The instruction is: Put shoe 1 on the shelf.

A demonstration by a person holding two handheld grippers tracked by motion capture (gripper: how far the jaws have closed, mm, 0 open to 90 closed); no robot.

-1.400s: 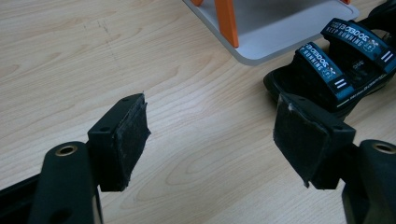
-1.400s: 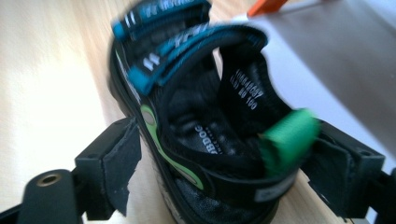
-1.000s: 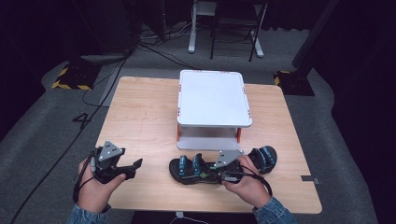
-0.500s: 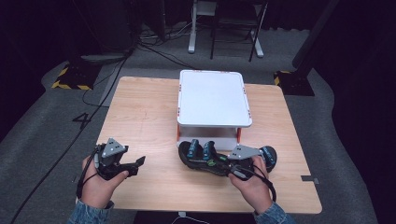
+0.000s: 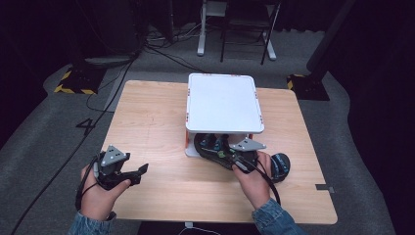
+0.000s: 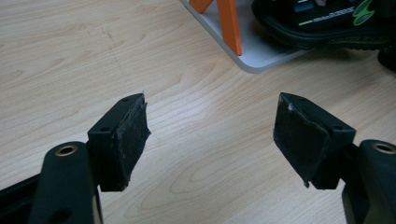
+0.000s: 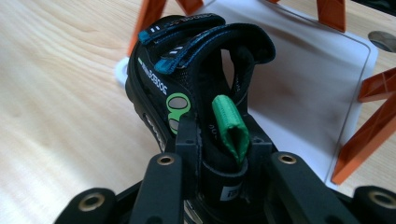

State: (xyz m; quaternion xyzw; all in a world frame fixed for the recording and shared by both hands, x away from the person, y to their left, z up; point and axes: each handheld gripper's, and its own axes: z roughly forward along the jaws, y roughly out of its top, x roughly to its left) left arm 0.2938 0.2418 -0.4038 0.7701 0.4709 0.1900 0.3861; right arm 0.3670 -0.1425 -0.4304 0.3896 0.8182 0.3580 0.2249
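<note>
Table [image 5: 156,122]: wooden top, carrying a white two-tier rack [image 5: 222,103] with orange legs at its middle.
Rack role: looking like the target; its lower shelf [image 7: 299,93] is sitting bare apart from the shoe now entering.
Shoe in hand [image 7: 196,79]: black sandal with blue straps and a green heel loop, toe already poking over the lower shelf's front edge, heel hanging out toward the person.
Second shoe [image 5: 280,165]: matching sandal lying on the table just right of the right hand, not on the rack.
Progress: judging by this, first sandal is partway in and not yet released; second one is waiting, so roughly the first half is underway.
Left to do: probably pushing the sandal fully under the top tier, letting go, then fetching the other.
Right gripper [image 7: 217,144]: jaws clamping the sandal's heel from both sides, pointing roughly level toward the rack; hand is stretching forward from the near edge.
Left gripper [image 6: 210,135]: jaws standing wide apart with nothing between them, hovering over bare wood near the front-left of the table, idling.
</note>
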